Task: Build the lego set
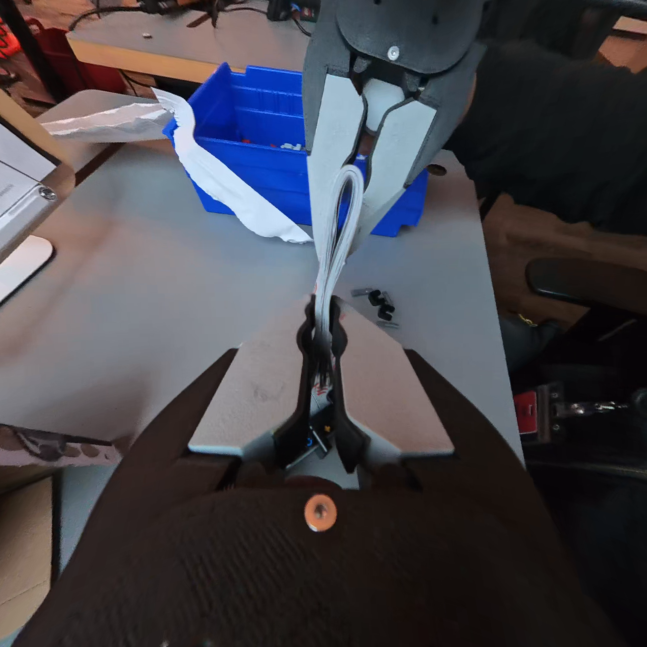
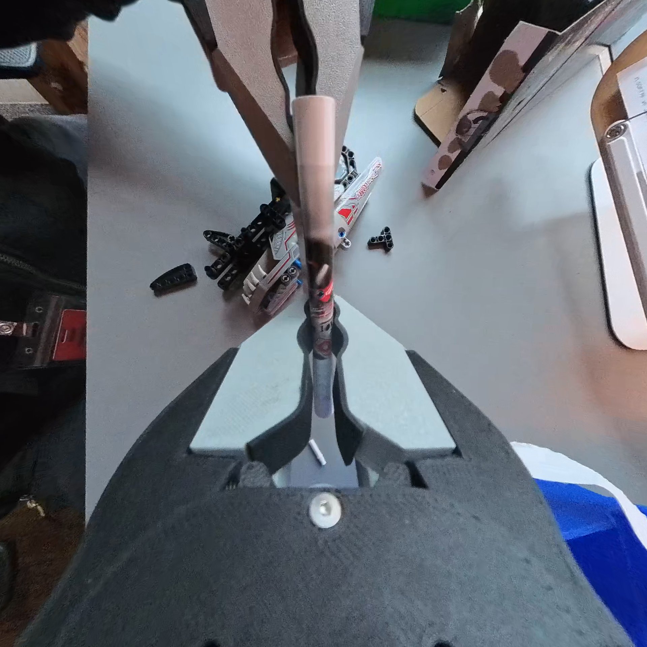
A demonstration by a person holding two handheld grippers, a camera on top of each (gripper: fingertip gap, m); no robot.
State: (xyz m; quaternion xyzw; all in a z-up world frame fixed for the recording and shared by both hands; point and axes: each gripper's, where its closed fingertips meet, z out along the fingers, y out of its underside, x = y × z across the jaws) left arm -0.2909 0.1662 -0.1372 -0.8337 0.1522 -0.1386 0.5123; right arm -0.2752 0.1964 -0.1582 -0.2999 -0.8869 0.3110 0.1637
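The right gripper has its jaws closed on a folded booklet, edge-on above a half-built lego model on the grey worktop.

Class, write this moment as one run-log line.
left gripper: shut on instruction booklet | right gripper: shut on same booklet | partly built lego model: on table

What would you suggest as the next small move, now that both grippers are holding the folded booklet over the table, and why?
Probably ease the grippers apart to open the booklet. The left gripper and right gripper are both shut on it while it is folded edge-on, its pages hidden, and the half-built model waits below among loose pieces.
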